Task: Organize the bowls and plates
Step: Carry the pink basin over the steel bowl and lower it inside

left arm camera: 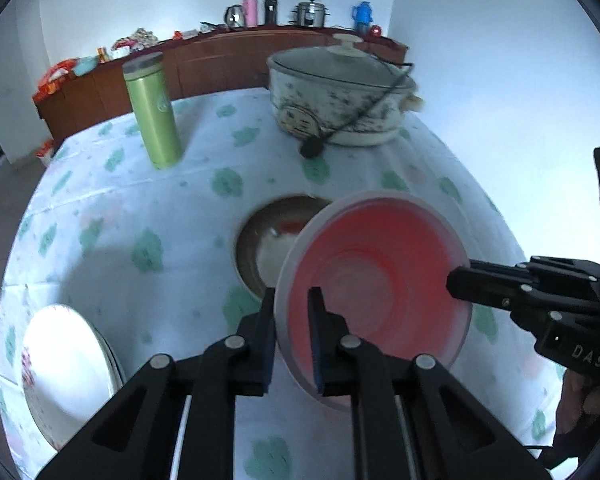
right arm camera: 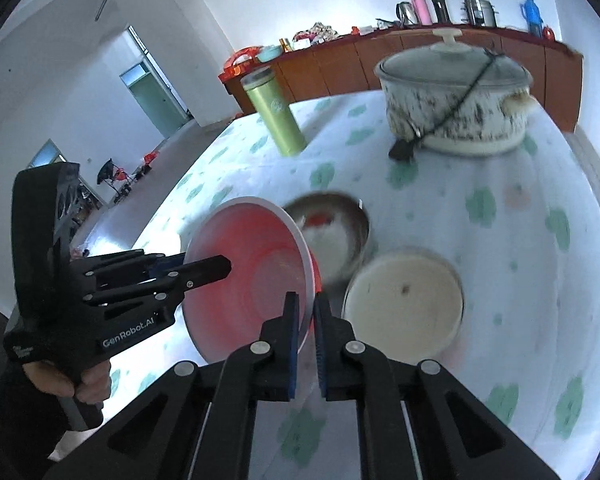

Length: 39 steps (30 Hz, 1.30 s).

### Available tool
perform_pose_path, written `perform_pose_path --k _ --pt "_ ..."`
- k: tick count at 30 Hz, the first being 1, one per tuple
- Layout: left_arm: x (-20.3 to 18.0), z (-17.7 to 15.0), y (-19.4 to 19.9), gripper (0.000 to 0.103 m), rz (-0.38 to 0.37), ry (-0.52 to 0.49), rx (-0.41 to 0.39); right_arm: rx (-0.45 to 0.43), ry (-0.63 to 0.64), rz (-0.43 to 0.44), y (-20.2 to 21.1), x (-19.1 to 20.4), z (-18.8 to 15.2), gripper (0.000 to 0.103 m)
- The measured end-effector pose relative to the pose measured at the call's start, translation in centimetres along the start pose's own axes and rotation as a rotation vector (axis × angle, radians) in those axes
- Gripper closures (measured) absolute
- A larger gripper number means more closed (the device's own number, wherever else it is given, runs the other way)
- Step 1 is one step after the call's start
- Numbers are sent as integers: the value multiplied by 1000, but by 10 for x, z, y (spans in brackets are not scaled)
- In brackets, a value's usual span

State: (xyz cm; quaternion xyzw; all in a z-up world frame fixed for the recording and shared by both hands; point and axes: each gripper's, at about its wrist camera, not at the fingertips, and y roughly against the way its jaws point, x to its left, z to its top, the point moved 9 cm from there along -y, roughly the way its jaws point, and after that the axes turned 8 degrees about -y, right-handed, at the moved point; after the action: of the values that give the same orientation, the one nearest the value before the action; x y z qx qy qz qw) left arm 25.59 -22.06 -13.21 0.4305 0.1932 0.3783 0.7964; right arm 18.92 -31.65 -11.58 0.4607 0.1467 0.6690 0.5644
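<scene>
On the table with its green-flowered cloth, the red bowl hangs tilted above a metal bowl, beside a cream bowl, its white rim pinched on opposite sides by the nearly closed left gripper and right gripper.

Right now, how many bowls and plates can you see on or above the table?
4. The red bowl is held up by both tongs. The metal bowl sits behind it, the cream bowl beside that, and the white plate lies at the table's left edge. Others may be hidden.
</scene>
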Motion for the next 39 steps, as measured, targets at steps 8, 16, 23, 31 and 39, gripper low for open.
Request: perform_pose_path --k 8,16,23,31,39 --pt "22 14 -43 91 54 26 52 1 -11 -28 -42 -11 37 94" --pt "22 12 -67 91 69 30 106 31 -47 -57 -67 -28 47 94" --pt "28 7 -78 91 76 54 134 50 -34 -71 -80 -28 46 94" --pt "29 6 -85 91 81 59 146 63 -35 -85 -87 -31 43 94" --pt "29 6 -89 90 91 59 152 67 -19 -112 -95 -34 42 94"
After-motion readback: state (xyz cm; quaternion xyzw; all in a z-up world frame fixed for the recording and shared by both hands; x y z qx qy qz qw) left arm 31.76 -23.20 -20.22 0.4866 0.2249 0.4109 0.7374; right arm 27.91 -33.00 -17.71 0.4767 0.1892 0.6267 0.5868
